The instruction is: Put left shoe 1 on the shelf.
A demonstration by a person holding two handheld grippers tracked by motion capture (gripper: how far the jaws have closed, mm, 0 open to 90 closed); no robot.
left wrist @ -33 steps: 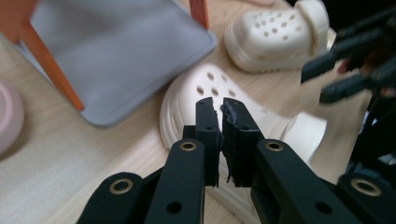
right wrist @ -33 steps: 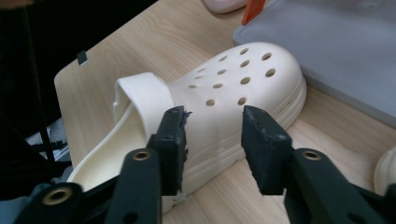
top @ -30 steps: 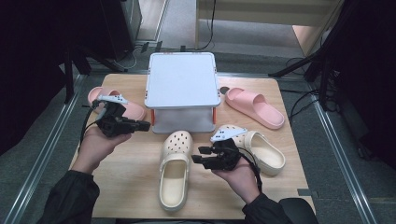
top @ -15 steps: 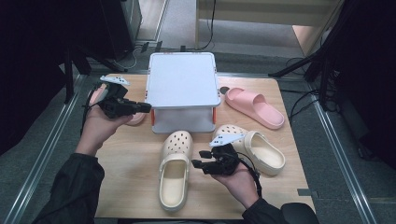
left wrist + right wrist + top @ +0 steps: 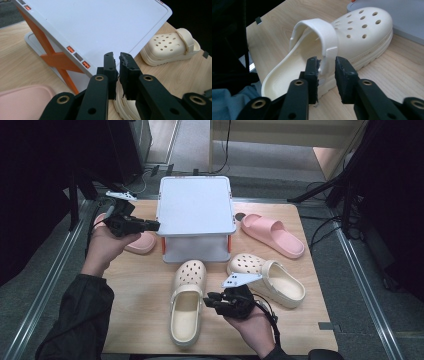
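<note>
A light wooden table (image 5: 145, 320) in a dim room, cables and dark stands around it, is being worked at. The right gripper (image 5: 212, 301) is being held at about 5 o'clock on the table, its jaws having just been closing around the side wall of the near cream clog (image 5: 186, 307); in the right gripper view (image 5: 325, 65) the wall and the strap base are being straddled, one pad already touching, the other with a gap, so a pinch is being formed, not finished. Compared with a second ago, the left gripper (image 5: 154, 225) is being carried up and away toward 10 o'clock, jaws nearly pressed together on nothing (image 5: 116, 58), now sitting by the white stand (image 5: 196, 210) and above the pink slide (image 5: 139, 242). The second cream clog (image 5: 270, 279) is lying at 4 o'clock, the other pink slide (image 5: 272, 234) at 2 o'clock. Judged: the clog pickup is being started.
</note>
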